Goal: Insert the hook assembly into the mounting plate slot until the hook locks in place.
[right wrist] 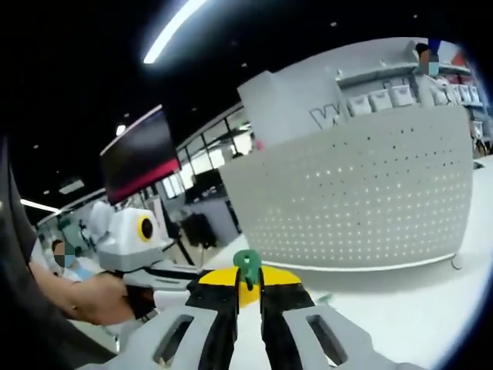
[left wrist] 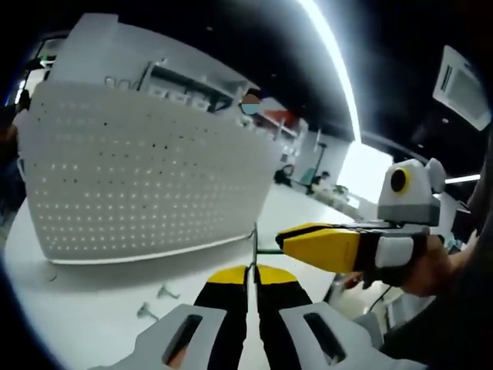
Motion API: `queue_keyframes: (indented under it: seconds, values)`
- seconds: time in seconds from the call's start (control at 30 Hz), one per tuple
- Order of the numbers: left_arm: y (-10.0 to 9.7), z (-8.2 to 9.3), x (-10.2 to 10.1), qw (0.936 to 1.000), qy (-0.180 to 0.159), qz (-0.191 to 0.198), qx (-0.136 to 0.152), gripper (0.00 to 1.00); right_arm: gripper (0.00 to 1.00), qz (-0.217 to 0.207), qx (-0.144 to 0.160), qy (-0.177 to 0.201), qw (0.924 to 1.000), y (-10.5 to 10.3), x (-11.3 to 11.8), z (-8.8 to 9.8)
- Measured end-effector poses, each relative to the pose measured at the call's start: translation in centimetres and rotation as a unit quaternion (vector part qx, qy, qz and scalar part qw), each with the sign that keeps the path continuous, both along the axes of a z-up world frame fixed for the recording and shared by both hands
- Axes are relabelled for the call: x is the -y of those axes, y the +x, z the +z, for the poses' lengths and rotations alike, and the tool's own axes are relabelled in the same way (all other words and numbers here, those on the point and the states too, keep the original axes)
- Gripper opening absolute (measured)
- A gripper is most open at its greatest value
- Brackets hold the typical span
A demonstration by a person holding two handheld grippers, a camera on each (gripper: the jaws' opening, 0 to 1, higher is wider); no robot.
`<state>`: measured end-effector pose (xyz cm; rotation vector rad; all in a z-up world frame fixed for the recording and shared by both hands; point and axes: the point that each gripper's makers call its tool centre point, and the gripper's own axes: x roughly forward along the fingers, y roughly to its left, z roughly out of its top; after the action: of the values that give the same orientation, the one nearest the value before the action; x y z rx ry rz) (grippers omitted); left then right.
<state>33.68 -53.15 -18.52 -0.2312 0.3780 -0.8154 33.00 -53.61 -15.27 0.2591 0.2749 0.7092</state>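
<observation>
A white table (left wrist: 92,308) carries the things. A white perforated pegboard panel (left wrist: 139,177) stands upright on it, well in from the near edge, its lower edge resting on the tabletop. Two small metal hooks (left wrist: 154,302) lie loose on the bare surface between the panel's foot and the table's near edge.

In the right gripper view another small hook (right wrist: 456,264) lies on the table by the panel's end.

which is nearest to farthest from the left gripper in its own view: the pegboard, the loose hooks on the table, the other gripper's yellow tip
From the left gripper, in the left gripper view:
1. The right gripper, its yellow tip just right of and above the jaws, nearly touching.
2. The loose hooks on the white table, lying low left.
3. The pegboard, standing upright behind them, upper left.
</observation>
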Motion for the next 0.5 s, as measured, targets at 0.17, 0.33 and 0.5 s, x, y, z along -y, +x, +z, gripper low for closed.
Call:
queue_keyframes:
  seconds: [0.17, 0.33, 0.5]
  values:
    - [-0.09, 0.46, 0.24, 0.9999, -0.012, 0.001, 0.005, 0.02, 0.07, 0.0, -0.006, 0.003, 1.0, 0.07, -0.22, -0.25]
    - [-0.23, 0.54, 0.46, 0.9999, -0.014, -0.001, 0.005, 0.02, 0.04, -0.003, -0.002, 0.004, 1.0, 0.2, -0.21, -0.13]
    - [-0.15, 0.44, 0.25, 0.9999, -0.014, 0.004, 0.003, 0.02, 0.02, -0.001, 0.001, 0.002, 1.0, 0.13, -0.54, -0.26]
